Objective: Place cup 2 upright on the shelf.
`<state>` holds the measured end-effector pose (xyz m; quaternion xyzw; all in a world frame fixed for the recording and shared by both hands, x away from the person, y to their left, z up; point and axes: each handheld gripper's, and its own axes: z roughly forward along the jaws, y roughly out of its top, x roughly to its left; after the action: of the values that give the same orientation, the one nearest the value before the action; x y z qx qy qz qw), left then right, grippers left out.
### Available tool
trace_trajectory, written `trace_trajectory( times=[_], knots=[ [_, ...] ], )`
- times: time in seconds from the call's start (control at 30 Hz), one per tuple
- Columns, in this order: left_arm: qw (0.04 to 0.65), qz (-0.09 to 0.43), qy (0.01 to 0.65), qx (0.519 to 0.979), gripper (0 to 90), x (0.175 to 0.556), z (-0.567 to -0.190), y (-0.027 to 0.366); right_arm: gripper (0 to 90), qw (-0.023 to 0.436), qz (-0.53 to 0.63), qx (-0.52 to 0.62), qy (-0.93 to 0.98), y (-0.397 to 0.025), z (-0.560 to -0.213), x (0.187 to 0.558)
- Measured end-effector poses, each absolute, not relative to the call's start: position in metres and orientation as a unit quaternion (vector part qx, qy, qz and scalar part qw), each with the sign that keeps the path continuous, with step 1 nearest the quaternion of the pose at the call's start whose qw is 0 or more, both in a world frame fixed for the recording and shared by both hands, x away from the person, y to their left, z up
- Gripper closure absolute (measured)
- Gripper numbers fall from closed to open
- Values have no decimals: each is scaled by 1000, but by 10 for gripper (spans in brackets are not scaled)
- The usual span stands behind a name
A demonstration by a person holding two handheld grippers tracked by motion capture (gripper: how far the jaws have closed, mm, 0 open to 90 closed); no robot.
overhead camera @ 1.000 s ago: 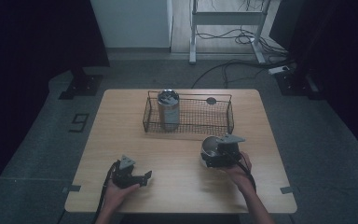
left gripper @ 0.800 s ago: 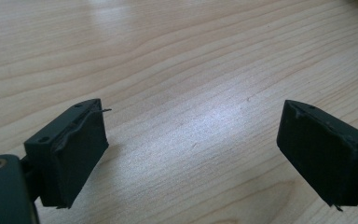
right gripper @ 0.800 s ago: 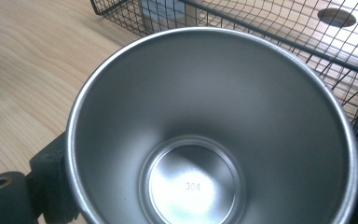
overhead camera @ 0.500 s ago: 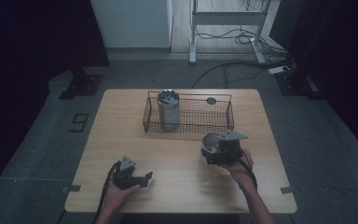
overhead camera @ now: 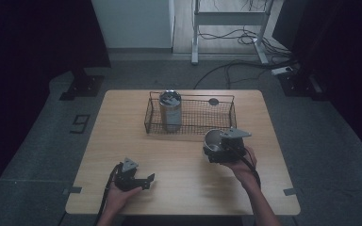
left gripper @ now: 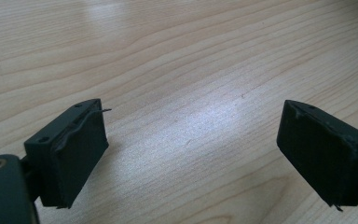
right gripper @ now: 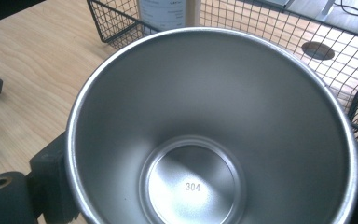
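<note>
My right gripper (overhead camera: 217,149) is shut on a steel cup (overhead camera: 213,141), held just in front of the wire basket (overhead camera: 224,121) at the table's right. In the right gripper view the cup (right gripper: 205,140) is empty, stamped 304 on its bottom, with a black jaw on each side of it. A tall steel tumbler (overhead camera: 170,110) stands upright in the basket's left end. My left gripper (overhead camera: 147,181) rests low near the table's front left, open, and in the left gripper view its pads (left gripper: 77,154) stand wide apart over bare wood.
The wooden table (overhead camera: 122,132) has a round cable hole (overhead camera: 213,101) behind the basket. The basket's right half holds nothing. Dark stands, cables and a metal frame leg sit on the floor beyond the far edge.
The right gripper has carried the cup slightly forward and up, toward the basket. The left gripper has stayed put.
</note>
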<state>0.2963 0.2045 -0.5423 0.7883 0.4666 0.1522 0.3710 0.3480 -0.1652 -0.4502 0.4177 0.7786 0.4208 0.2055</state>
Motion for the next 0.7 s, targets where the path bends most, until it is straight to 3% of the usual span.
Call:
trace_trajectory(
  times=[0.7],
  knots=[
    [370,151,461,792,96,295,-543,201,71,218,440,414,767,-171,-416,362]
  ],
)
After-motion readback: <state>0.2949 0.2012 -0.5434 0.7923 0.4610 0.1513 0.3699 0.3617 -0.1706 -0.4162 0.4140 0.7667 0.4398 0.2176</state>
